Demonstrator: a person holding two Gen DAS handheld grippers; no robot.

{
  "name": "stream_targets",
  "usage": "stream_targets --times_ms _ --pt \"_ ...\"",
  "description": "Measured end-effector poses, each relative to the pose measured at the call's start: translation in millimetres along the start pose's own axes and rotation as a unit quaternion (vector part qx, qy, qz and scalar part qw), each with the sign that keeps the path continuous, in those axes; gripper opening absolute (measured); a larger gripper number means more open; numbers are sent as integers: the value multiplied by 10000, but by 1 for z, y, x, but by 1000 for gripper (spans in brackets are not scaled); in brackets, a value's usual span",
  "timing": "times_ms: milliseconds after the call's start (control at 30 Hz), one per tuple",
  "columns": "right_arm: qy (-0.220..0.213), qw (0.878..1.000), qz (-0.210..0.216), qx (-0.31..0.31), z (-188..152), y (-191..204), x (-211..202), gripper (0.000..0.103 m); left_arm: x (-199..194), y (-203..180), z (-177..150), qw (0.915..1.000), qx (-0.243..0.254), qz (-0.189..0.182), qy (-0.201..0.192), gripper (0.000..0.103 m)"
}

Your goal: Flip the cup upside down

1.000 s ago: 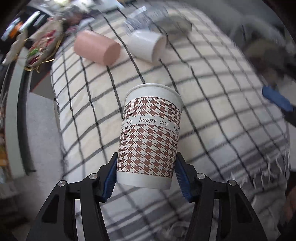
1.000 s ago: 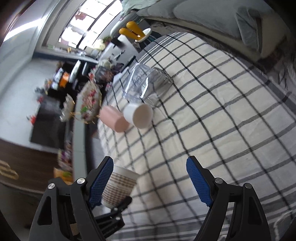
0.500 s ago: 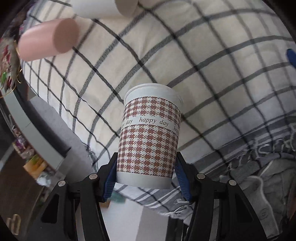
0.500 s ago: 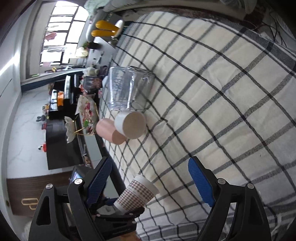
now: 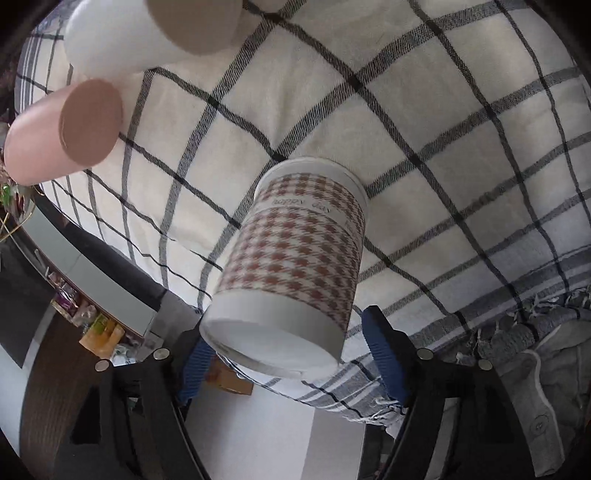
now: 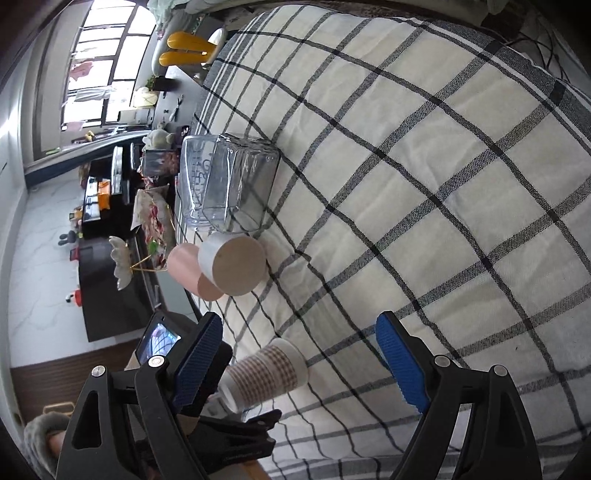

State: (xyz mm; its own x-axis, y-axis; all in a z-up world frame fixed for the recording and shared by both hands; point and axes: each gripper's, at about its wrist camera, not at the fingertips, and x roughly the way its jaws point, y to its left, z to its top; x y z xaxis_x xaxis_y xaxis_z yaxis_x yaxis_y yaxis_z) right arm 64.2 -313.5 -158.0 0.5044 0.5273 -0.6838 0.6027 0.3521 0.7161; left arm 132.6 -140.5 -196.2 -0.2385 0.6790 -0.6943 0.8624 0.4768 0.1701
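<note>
The houndstooth paper cup (image 5: 295, 258) is mouth-down on the checked blanket (image 5: 424, 110), its lettering upside down and its base toward the left gripper (image 5: 291, 358). That gripper's blue pads (image 5: 384, 362) stand spread either side of the base; the right-hand one looks clear of it, the other I can't make out. The right gripper (image 6: 299, 362) hangs wide apart, holding nothing. A pink cup (image 5: 62, 133) and a white cup (image 5: 147, 33) lie on their sides nearby.

Houndstooth paper cup (image 5: 295, 254), inverted, tilted, rim against the checked cloth (image 5: 424, 110)
</note>
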Motion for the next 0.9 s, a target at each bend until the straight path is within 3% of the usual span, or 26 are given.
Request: stream_targets --times_ms 167,233,367,500,667,900 --pt "-89 9999 -12 -109 -5 6 -9 85 -15 -3 -16 9993 -47 78 -363 83" --pt "-151 9996 -20 -226 -9 12 -14 85 -25 -1 -32 9974 -166 115 -686 83" --pt "-379 9973 -64 -634 -22 30 -31 85 -38 7 -71 9844 -861 -319 -1502 84" --pt "-702 9885 -286 -1306 -38 53 -50 85 -41 10 -118 9506 -1722 -600 -2511 84" --pt "-1029 9673 -676 -2217 -64 80 -67 85 -32 13 -168 8907 -2737 -775 -3546 84" --pt "-1639 9183 -1195 -3399 -105 112 -84 85 -20 8 -207 8185 -3558 -756 -4447 85"
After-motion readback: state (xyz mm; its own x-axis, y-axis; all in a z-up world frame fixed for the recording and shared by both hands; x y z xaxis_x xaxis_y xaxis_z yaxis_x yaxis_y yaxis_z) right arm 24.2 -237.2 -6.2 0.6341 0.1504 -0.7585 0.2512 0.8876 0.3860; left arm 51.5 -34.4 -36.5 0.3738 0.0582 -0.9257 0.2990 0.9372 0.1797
